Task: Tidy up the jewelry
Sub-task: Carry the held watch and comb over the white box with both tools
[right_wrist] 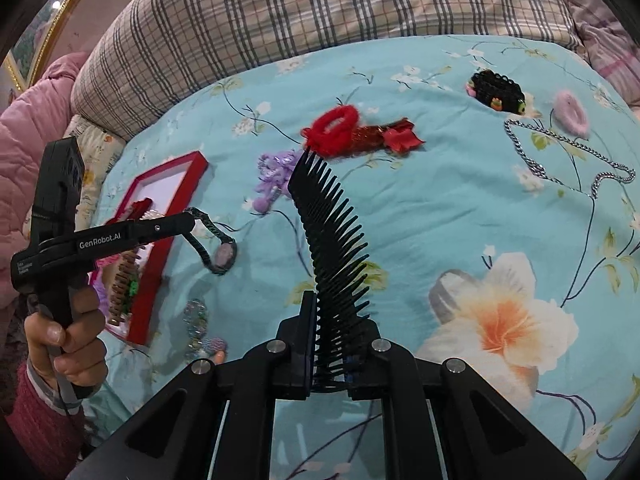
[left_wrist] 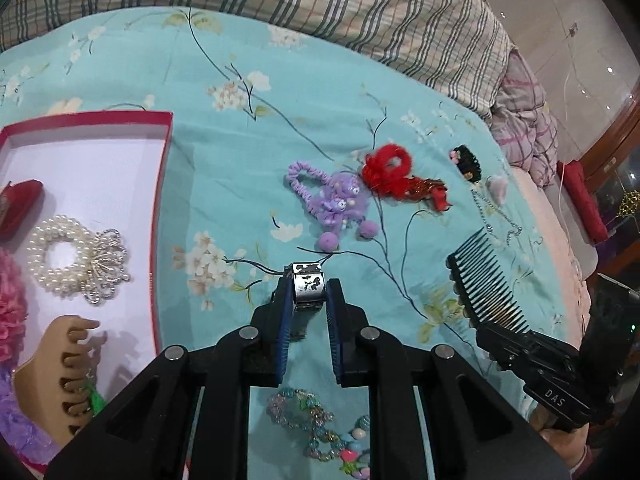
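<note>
Spread beneath both sets of jaws is the bedspread [left_wrist: 240, 128], turquoise with flowers, serving as the sorting surface, and out to the left of the left gripper's jaws sits the red box [left_wrist: 160, 208], lid off and white inside so pieces can be dropped straight in; a pearl bracelet [left_wrist: 76, 258] and a tan claw clip [left_wrist: 60, 368] already lie there. Now the comb [right_wrist: 332, 248], black and long-toothed, stands clamped at its base in the right gripper [right_wrist: 328, 344], jaws squeezed nearly together on it, teeth rising away from the tips, lifted clear for a trip to the box, I'd say. Over to the left gripper [left_wrist: 307, 292]: jaws narrow, pinching the metal clasp of a watch [right_wrist: 224, 254], whose band and round face dangle below the tips in the right view. Beyond those jaws wait a red hair tie [left_wrist: 386, 172] and a purple hair tie [left_wrist: 328, 200]; a bead bracelet [left_wrist: 320, 428] lies behind them, under the fingers. Lettering now: "GenRobot.AI" reads white along the left gripper's side, "DAS" on the right one's body. Smaller print under the first I cannot read.
</note>
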Tool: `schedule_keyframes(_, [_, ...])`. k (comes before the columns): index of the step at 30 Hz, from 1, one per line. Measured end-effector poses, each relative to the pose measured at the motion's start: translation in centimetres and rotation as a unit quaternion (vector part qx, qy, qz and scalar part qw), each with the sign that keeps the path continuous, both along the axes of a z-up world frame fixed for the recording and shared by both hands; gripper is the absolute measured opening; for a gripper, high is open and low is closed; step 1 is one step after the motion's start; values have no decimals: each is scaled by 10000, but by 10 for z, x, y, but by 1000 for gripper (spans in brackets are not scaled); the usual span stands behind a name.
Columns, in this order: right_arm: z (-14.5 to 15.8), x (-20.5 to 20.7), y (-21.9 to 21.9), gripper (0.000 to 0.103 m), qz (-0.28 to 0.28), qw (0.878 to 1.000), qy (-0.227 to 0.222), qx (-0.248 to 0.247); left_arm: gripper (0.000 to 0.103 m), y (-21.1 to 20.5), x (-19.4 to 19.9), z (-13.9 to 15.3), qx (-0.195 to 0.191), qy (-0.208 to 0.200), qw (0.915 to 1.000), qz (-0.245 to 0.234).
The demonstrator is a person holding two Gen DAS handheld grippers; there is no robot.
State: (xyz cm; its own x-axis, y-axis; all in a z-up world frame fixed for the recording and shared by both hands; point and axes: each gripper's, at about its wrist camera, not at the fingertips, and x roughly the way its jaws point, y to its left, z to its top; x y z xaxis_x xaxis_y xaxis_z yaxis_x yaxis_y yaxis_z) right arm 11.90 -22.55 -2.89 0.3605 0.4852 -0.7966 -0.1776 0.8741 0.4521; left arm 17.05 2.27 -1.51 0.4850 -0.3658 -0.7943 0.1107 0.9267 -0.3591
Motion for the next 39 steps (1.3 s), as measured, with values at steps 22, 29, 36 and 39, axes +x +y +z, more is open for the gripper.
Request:
schedule_keyframes(22, [30, 18, 73, 10, 619, 9971, -320, 299, 14, 74, -23, 62, -21, -688, 9960, 572])
schedule_keyframes(29, [40, 27, 114, 10, 912, 9939, -416, 459, 14, 106, -28, 72, 17, -795, 9932, 845])
schedule_keyframes(36, [46, 40, 161, 10, 1194, 9897, -480, 632, 14, 142, -30, 76, 54, -874, 9895, 1154])
schedule_keyframes(39, [45, 49, 182, 10, 1294, 9881, -486, 674, 14, 157, -28, 74, 67, -845, 9881, 1281])
